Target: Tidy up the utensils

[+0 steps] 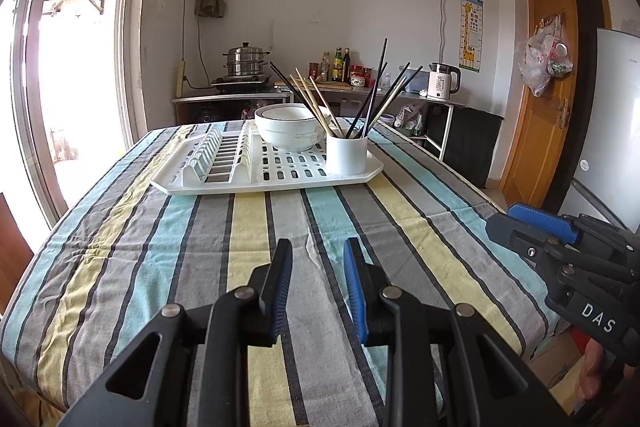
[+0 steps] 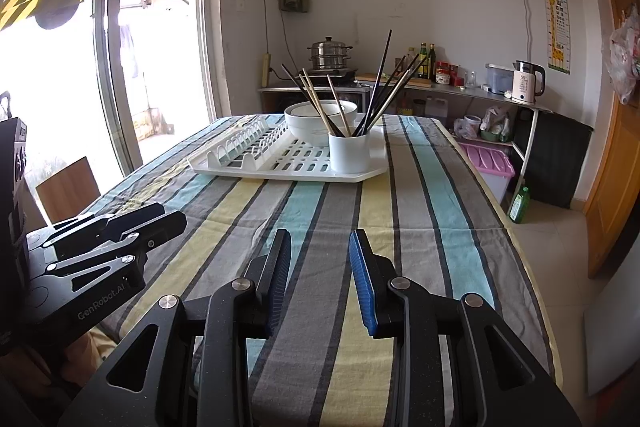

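Both left tongs (image 1: 318, 247) and right tongs (image 2: 320, 239) hang open and empty over the striped table (image 1: 248, 235). Well ahead of them, one white drying rack (image 1: 224, 183) carries two stacked bowls (image 1: 286, 125) and one white cup (image 1: 346, 154) of roughly ten chopsticks (image 1: 376, 95). Beyond stands a kitchen counter (image 2: 460, 89).

On the table (image 1: 200, 247) a drying rack (image 1: 224, 183) holds bowls (image 1: 286, 127) behind a cup (image 1: 346, 155) of chopsticks (image 1: 376, 95).

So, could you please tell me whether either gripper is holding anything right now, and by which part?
Nothing is held: the left gripper and right gripper are open and empty above the striped tablecloth.
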The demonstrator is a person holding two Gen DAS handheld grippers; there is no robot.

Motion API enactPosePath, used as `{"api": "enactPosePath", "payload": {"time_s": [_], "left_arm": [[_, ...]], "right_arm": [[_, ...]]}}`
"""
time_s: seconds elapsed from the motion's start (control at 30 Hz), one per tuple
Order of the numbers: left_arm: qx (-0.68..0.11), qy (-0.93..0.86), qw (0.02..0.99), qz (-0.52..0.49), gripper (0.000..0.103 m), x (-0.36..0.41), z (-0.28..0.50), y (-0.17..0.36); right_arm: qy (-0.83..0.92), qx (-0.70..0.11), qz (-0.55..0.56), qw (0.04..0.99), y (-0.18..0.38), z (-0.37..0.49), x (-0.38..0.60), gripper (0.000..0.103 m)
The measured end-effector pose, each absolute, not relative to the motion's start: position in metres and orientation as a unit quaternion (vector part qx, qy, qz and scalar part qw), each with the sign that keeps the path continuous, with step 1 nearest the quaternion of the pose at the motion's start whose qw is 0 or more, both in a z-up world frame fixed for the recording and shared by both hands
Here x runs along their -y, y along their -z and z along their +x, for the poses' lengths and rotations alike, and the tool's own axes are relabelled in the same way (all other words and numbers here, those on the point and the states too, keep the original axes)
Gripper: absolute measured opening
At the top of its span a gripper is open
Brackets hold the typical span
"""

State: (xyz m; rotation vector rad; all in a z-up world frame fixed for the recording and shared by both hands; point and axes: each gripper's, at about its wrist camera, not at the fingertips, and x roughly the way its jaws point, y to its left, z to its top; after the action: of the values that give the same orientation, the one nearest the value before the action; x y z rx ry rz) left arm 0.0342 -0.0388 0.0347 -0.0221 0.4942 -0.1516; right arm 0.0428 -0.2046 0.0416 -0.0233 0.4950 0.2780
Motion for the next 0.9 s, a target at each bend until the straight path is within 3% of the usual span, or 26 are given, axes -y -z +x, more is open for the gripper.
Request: {"api": "enactPosePath", "payload": {"time_s": [0.9], "left_arm": [[-0.234, 0.070, 0.969, -0.017, 0.028, 0.0377, 0.0304, -0.0341]], "right_arm": [[-0.138, -0.245, -0.013, 0.960, -0.0407, 0.0424, 0.2037, 0.031]]}}
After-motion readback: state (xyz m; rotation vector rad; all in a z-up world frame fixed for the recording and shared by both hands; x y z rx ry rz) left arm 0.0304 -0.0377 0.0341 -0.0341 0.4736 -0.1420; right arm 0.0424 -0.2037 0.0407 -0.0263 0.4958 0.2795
